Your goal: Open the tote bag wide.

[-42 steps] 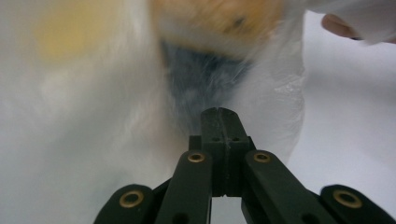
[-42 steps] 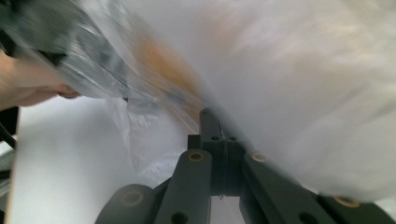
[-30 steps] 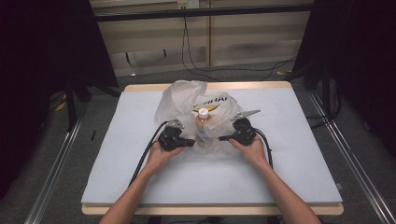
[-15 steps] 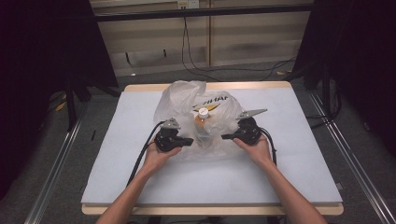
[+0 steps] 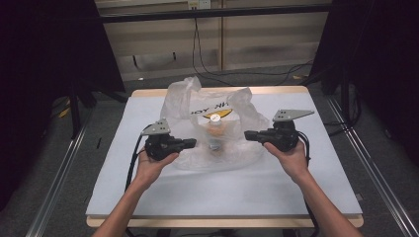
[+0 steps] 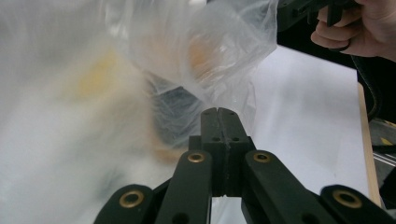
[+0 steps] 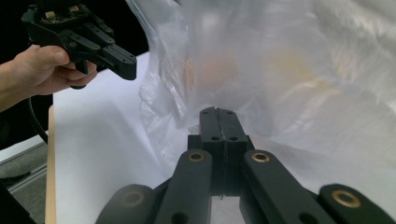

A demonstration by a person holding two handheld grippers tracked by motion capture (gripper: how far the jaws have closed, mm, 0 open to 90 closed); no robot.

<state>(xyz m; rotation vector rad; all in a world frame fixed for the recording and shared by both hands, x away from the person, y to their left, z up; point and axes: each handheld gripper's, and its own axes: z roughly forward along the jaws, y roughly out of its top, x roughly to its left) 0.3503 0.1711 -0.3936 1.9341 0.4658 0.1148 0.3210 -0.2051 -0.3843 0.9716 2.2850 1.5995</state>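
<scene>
**Both grippers clamped on the plastic bag, one each side**

Left gripper: jaws fully together, pads meeting at the tip in the left gripper view. A thin edge of the clear plastic bag appears pinched at the tip; film drapes right off it. Tips point inward toward the bag's left side in the high view.

Right gripper: jaws also fully together in the right gripper view, bag film right at the tip and apparently caught there. Tips point inward at the bag's right side, facing the other gripper.

Bag: crumpled, translucent, with dark lettering and a yellow mark. Sits mid-table toward the far edge, between the two grippers, its top bunched up.

Inside the bag: an orange item with a white cap, blurred through the film, plus a small dark grey item lower down near the front. Cannot tell what either is.

White table top under everything, wooden rim at the edges. Both hands hold the gripper bodies, forearms coming in from the near edge. Dark surroundings, cables on the floor behind.
</scene>
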